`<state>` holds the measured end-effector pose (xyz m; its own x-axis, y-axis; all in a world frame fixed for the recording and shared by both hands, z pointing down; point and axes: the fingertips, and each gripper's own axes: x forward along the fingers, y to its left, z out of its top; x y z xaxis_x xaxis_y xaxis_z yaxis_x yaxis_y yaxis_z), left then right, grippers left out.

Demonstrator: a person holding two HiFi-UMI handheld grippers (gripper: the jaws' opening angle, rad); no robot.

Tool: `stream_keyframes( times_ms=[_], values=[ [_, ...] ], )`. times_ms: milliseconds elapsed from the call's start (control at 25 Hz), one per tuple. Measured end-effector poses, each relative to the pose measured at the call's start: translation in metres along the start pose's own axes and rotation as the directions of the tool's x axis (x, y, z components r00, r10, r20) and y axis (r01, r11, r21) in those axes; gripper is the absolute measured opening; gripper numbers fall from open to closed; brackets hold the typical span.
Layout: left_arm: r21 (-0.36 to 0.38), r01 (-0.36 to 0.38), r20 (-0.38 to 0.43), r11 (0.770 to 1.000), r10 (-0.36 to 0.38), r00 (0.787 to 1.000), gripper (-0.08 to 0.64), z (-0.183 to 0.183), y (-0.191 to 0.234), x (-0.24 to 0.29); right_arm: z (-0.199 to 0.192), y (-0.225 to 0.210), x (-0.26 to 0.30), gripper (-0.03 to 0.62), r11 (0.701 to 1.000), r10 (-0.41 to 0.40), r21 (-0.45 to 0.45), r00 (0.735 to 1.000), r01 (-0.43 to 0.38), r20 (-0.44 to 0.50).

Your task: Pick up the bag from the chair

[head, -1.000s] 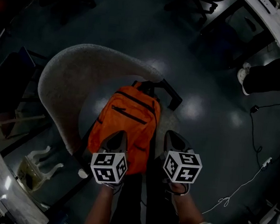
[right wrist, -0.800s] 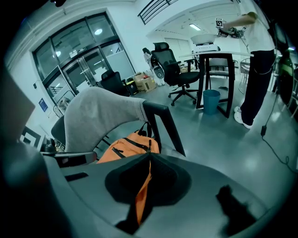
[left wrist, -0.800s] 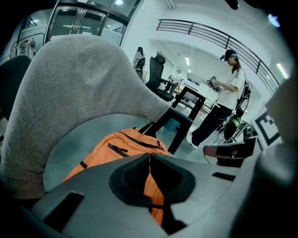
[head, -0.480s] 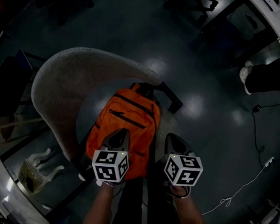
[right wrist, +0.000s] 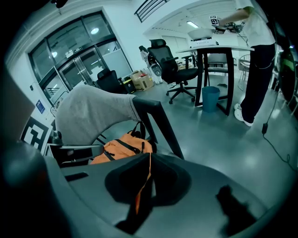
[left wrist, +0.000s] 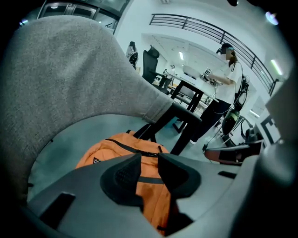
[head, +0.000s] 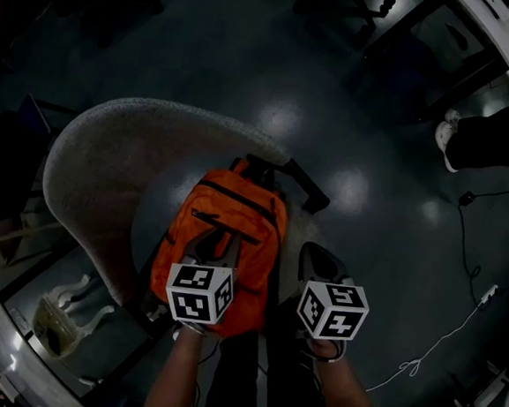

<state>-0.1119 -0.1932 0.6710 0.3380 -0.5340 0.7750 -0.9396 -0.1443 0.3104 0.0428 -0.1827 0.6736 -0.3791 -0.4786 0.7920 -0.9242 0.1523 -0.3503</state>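
I've not gripped the bag point(head: 225, 231) on the chair point(head: 108, 159): it lies beyond my left gripper's point(left wrist: 149, 165) empty jaws, which have just been opening, while my right gripper's point(right wrist: 149, 169) seem pressed together.

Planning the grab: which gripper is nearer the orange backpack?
Left. The left gripper hangs over the near end of the backpack, its jaws just opened with nothing between them; the right gripper is beside its right edge.
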Motion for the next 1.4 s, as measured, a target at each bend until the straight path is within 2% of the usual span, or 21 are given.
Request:
stream_keyframes(
  times_ms=[240,480,720,1000,1240,1400],
  values=[
    [0.022,0.010,-0.003,1.000,-0.010,1.000,0.176,0.012,0.005,0.016,0.005,-0.008,0.008,0.034,1.000,-0.006,0.011,1.000,0.006,-0.002],
    [0.118,0.057,-0.018,0.991,-0.055,0.998,0.201,0.025,0.003,0.038,0.003,-0.018,0.016,0.034,1.000,-0.017,0.025,1.000,0.018,-0.010],
    [0.236,0.071,-0.061,0.969,-0.058,0.996,0.206,0.030,-0.002,0.064,0.005,-0.028,0.025,0.034,0.999,-0.017,0.048,1.000,0.017,-0.008],
    [0.280,0.046,-0.065,0.959,-0.029,0.997,0.206,0.040,0.006,0.088,0.011,-0.033,0.038,0.034,0.998,-0.021,0.058,1.000,0.021,-0.006],
    [0.335,0.052,-0.090,0.941,-0.023,0.996,0.206,0.052,0.011,0.109,0.013,-0.035,0.050,0.034,0.997,-0.020,0.073,1.000,0.021,-0.011],
    [0.389,0.062,-0.118,0.919,-0.018,0.993,0.204,0.053,0.011,0.123,0.010,-0.035,0.058,0.034,0.997,-0.013,0.078,1.000,0.015,-0.023]
  ],
)
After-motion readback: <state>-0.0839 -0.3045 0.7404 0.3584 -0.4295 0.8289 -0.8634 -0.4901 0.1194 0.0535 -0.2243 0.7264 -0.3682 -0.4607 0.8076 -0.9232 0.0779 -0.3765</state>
